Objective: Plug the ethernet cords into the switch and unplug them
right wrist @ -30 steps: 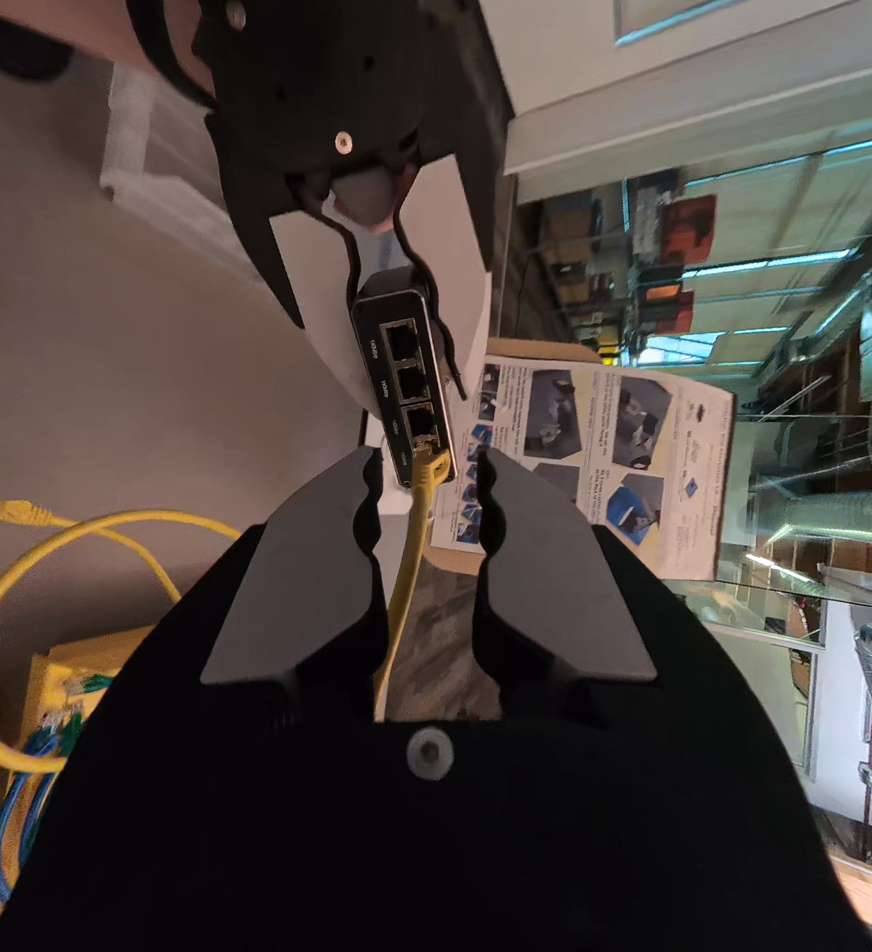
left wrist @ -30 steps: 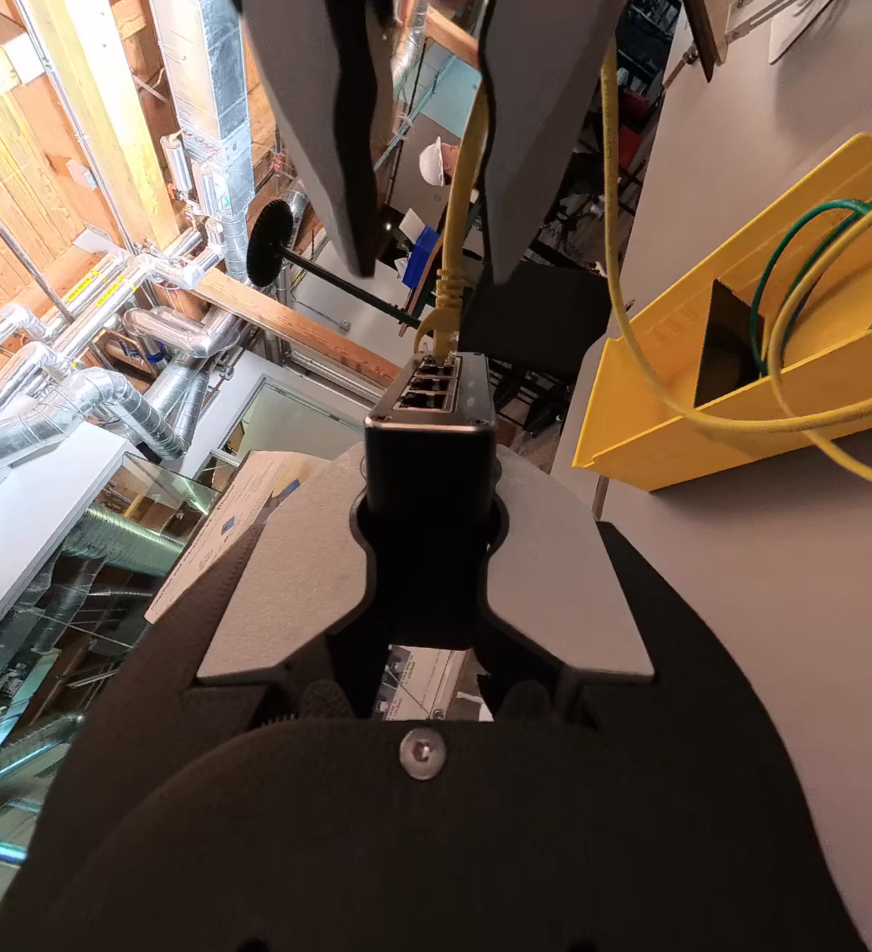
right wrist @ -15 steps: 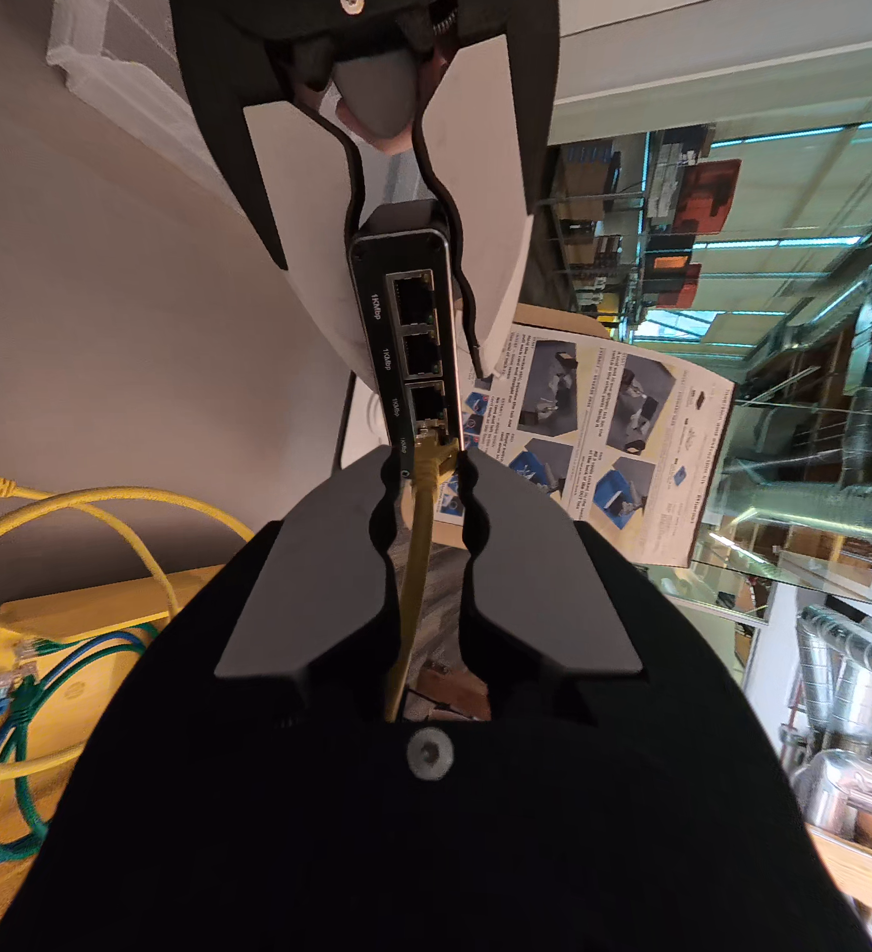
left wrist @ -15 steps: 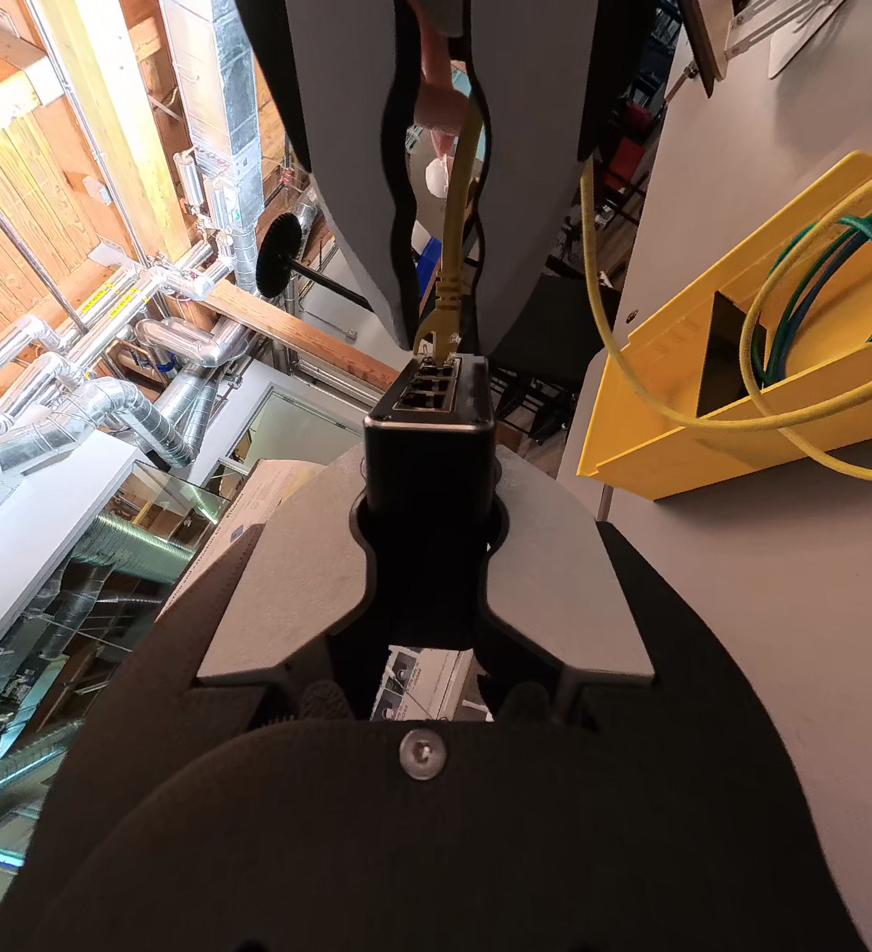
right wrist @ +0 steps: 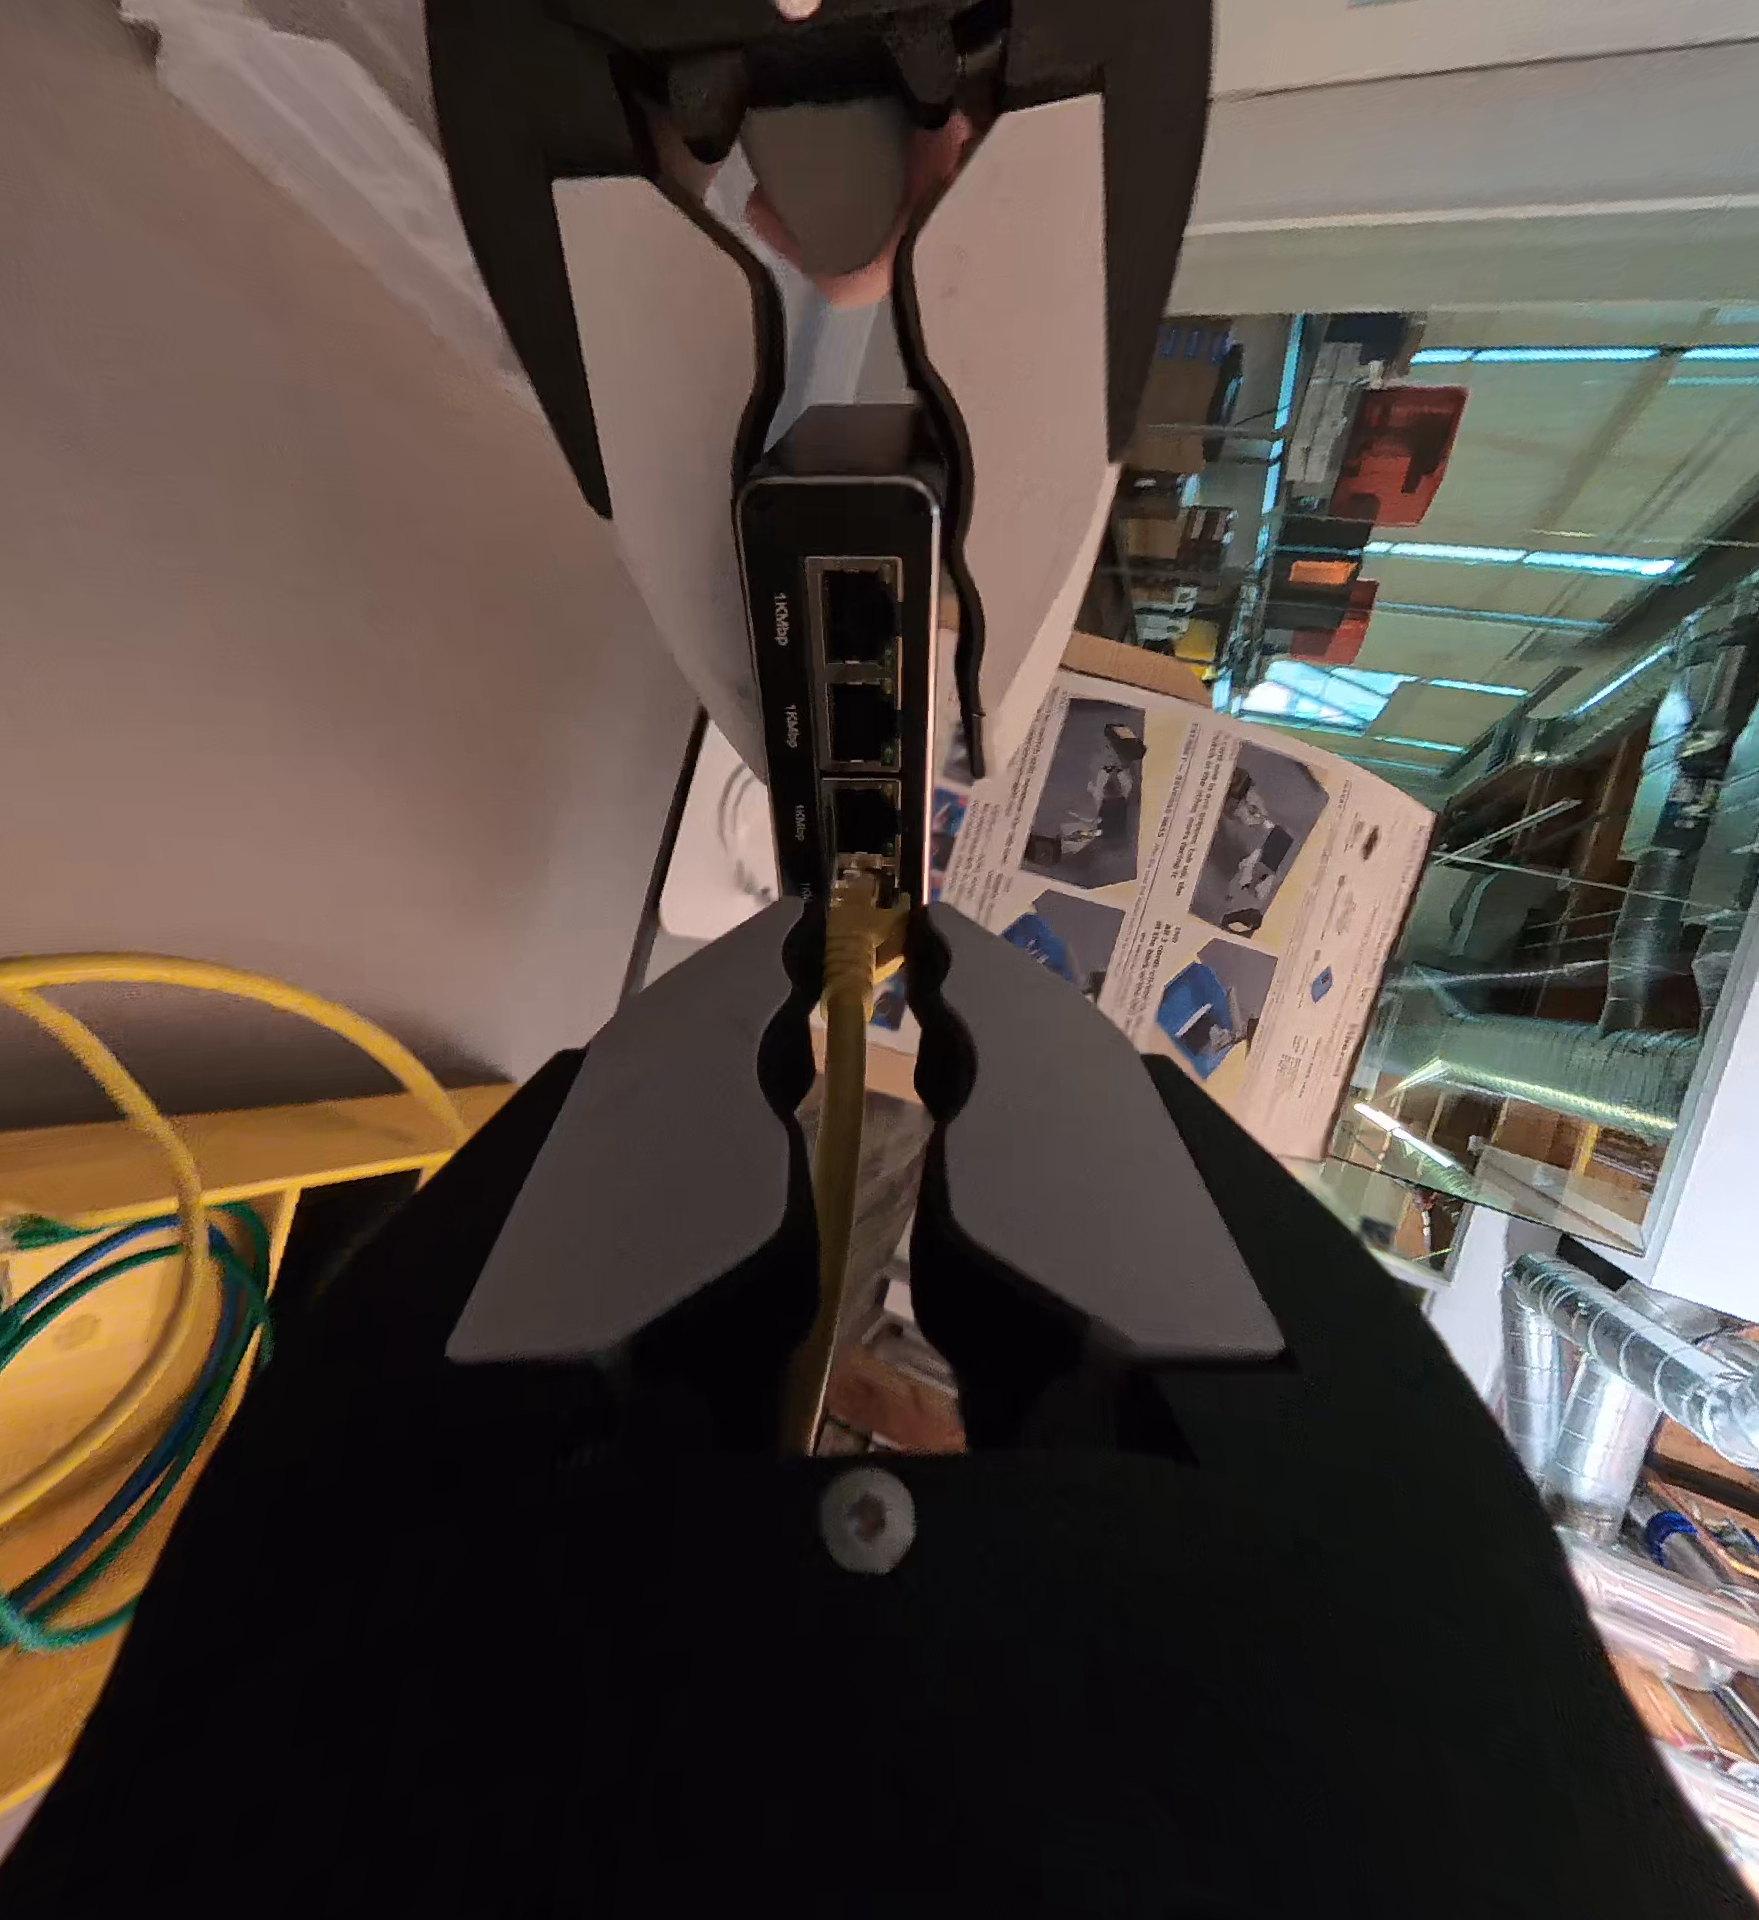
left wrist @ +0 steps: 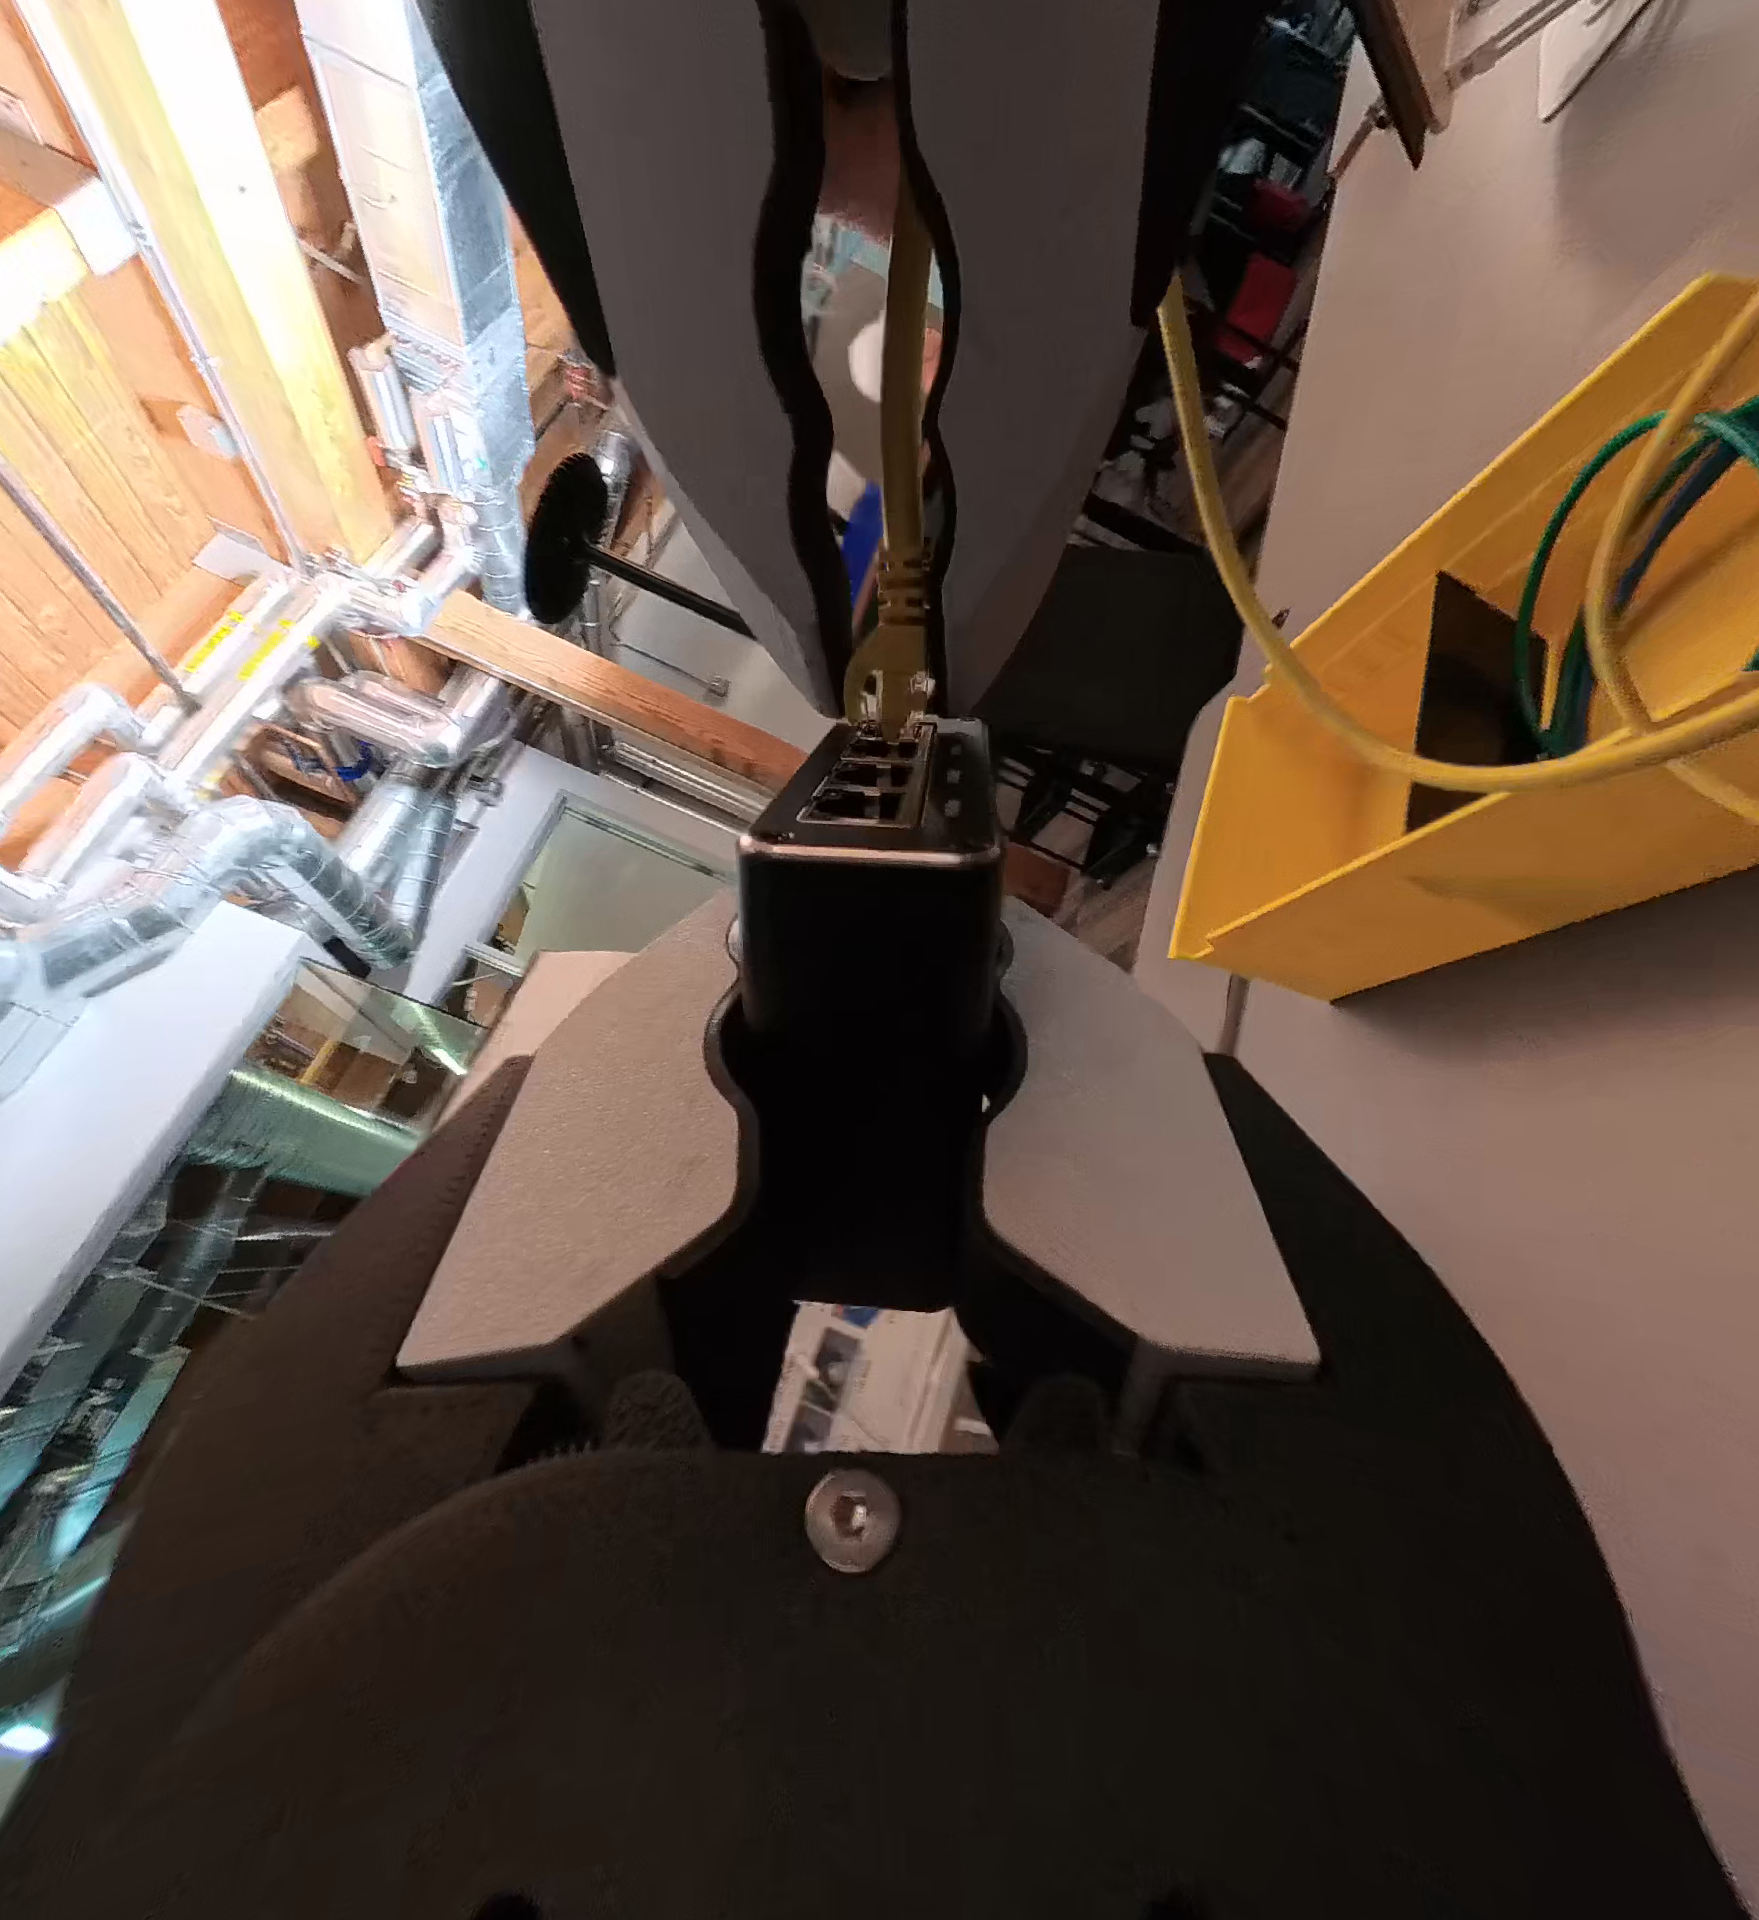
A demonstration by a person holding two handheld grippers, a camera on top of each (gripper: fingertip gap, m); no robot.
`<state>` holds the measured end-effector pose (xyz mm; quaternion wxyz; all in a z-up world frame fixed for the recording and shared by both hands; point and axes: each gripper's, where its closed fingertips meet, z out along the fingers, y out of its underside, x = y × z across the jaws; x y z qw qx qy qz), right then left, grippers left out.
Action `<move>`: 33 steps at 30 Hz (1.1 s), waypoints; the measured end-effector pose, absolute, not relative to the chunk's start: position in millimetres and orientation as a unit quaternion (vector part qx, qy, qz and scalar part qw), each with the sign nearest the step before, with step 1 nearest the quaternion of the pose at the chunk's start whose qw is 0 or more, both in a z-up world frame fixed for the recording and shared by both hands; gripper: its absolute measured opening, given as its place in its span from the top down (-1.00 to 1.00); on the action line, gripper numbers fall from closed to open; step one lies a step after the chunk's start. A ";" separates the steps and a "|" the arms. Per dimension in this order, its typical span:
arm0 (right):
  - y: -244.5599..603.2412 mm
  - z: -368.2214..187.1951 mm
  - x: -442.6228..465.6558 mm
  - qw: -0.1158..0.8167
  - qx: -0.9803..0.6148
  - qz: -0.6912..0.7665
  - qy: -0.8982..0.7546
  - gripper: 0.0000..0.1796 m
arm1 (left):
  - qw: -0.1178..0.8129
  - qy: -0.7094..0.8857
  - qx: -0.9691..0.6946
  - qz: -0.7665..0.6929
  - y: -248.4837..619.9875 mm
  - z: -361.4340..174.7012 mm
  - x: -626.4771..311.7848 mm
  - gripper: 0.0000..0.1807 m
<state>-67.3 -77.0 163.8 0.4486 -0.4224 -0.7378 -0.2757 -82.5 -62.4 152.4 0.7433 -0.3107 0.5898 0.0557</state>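
My left gripper [left wrist: 870, 935] is shut on the black switch [left wrist: 870, 1039] and holds it in the air, ports facing away. The switch's port face [right wrist: 781, 540] shows in the right wrist view, with three ports empty. A yellow ethernet cord [right wrist: 844, 1091] is plugged into the end port. My right gripper [right wrist: 859, 925] is closed on that cord's plug [right wrist: 859, 904], right at the switch. The right gripper [left wrist: 885, 675] shows from the front in the left wrist view, with the cord [left wrist: 901, 416] running back between its fingers.
A yellow bin [left wrist: 1374, 883] sits on the grey table [left wrist: 1581, 1247] and holds green [left wrist: 1540, 623] and blue cords; the yellow cord loops over it. A printed sheet on a cardboard box [right wrist: 1218, 883] lies beyond the switch. Left and right tips are no more than a few centimetres apart.
My right gripper has moved up along the yellow cord to the switch, and its fingers have narrowed onto the plug. The left gripper keeps holding the switch.
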 end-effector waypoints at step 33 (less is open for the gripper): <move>-102.4 120.4 -25.8 0.174 -0.559 -0.212 -0.782 0.82 | 0.674 0.662 -0.319 -0.074 -71.0 105.9 -36.7 0.57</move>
